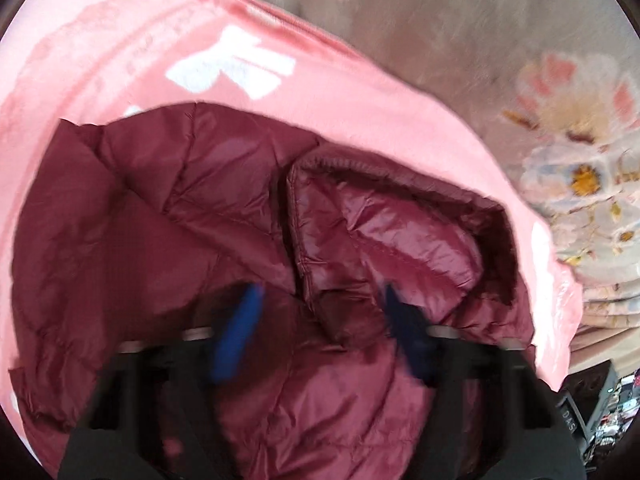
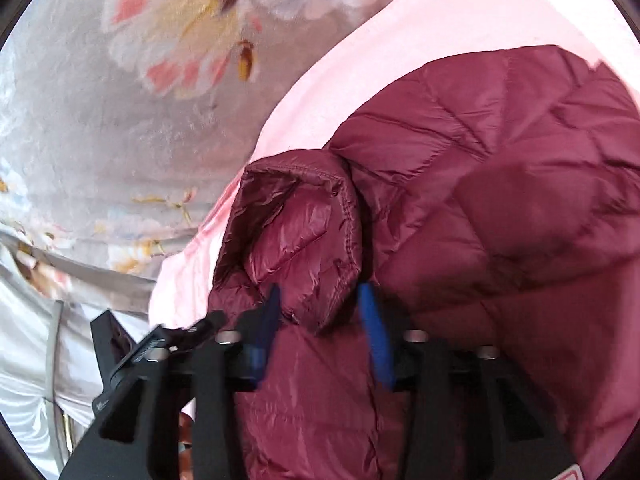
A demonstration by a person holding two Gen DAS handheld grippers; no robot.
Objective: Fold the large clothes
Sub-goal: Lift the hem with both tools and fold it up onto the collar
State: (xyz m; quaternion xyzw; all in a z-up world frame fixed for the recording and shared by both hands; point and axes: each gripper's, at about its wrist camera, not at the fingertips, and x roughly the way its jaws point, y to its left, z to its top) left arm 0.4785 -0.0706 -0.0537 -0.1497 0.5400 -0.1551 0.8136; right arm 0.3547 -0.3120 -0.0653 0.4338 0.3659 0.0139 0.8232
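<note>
**Both wrist views, fold in progress.** The jacket (image 1: 200,208), maroon and quilted, fills the lower centre of both views. It lies on a pink top (image 1: 120,60), which lies on a flowered bed (image 1: 440,40).

What I take to be a sleeve (image 2: 304,220) is doubled over the body, at centre right in the left view and centre left in the right view.

- **Right tool (image 2: 318,320):** at the lower centre of its frame. The sleeve's tip fills the gap and both pads touch it, so I read this as gripping the jacket.
- **Left tool (image 1: 322,334):** blurred. Its jaws stand apart with the same fold between them. I cannot tell whether the pads bite.

**Doing this step well, as I judge it:**

- Confirm the left grip before I lift. The shell is slick and the fill is springy, so a shallow pinch would probably slide off.
- Take both layers of the sleeve, close to the seam.
- Carry the two tools together and level, so the fold line stays straight across the body.
- Keep the fingers above the pink top so it is not picked up with the jacket.
- Lay the sleeve down flat and press out trapped air before I let go.
</note>
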